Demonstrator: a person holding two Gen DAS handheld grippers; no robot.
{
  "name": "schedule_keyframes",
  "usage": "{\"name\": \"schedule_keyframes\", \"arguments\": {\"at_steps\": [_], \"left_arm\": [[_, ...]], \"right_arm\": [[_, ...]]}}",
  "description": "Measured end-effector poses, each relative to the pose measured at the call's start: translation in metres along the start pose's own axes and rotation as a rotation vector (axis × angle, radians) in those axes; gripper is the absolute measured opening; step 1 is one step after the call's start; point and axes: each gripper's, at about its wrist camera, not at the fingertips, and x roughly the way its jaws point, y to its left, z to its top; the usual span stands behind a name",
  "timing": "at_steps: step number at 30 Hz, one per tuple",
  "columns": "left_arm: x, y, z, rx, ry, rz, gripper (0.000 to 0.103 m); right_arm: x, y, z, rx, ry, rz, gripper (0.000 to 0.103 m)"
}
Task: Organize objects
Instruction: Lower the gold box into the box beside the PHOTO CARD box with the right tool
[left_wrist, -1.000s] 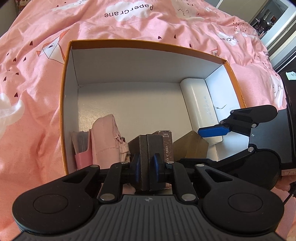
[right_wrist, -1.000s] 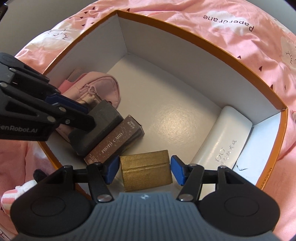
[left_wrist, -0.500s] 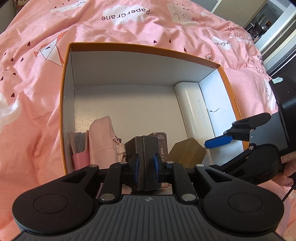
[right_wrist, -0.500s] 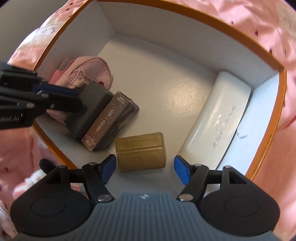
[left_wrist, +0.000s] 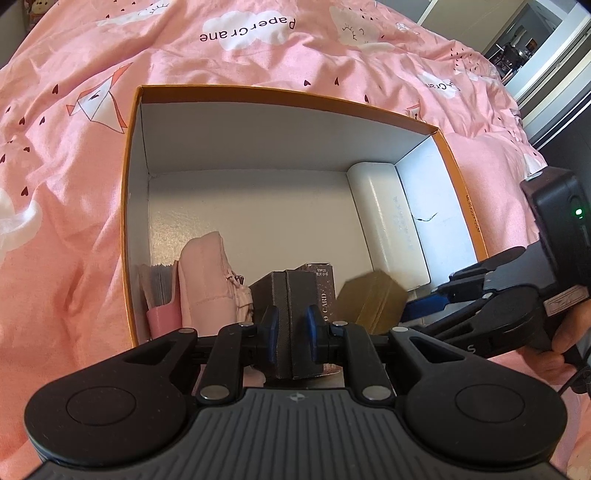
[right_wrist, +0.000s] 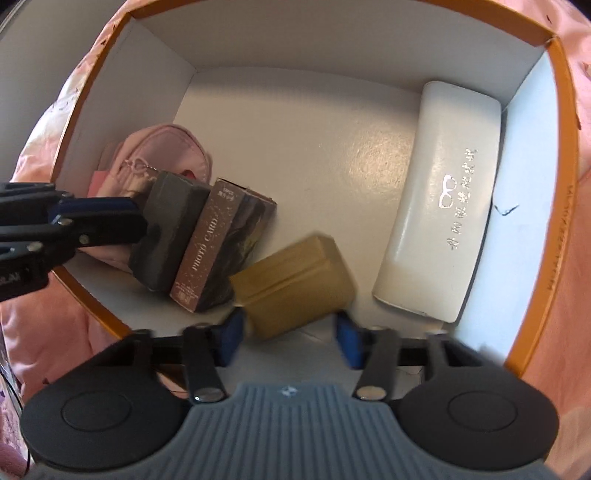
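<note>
Gold box (right_wrist: 295, 284) lies tilted on the orange-rimmed box (left_wrist: 129, 206) floor by the near wall, between the right gripper (right_wrist: 290, 338) pads; jaws have just been closing, pads not yet pressing it. Left gripper (left_wrist: 290, 332) pinches a dark grey box (right_wrist: 166, 232), upright btwn pink pouch (left_wrist: 207, 280) & photo card box (right_wrist: 218, 247). White glasses case (right_wrist: 443, 199) along the right wall.

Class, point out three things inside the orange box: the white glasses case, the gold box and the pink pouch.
white glasses case (right_wrist: 439, 206), right wrist view, on its lid beside the printed logo.
gold box (right_wrist: 295, 284), right wrist view, on its top face.
pink pouch (left_wrist: 205, 280), left wrist view, on its fabric side.
</note>
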Motion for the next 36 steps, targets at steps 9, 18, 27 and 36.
{"name": "schedule_keyframes", "arguments": {"at_steps": [9,18,27,36], "left_arm": [[-0.002,-0.004,0.005,0.018,-0.024,0.007,0.018],[-0.003,-0.003,0.01,0.013,-0.041,0.006,0.02],[0.002,-0.002,0.012,-0.006,-0.04,0.005,0.02],[0.001,-0.002,0.012,-0.008,-0.045,-0.007,0.02]], "right_arm": [[-0.013,0.014,0.009,-0.131,-0.087,-0.126,0.031],[-0.018,-0.01,0.025,0.195,-0.159,-0.028,0.059],[0.002,-0.001,0.024,0.281,-0.18,-0.048,0.054],[-0.047,0.042,0.009,-0.082,-0.257,-0.344,0.052]]}}
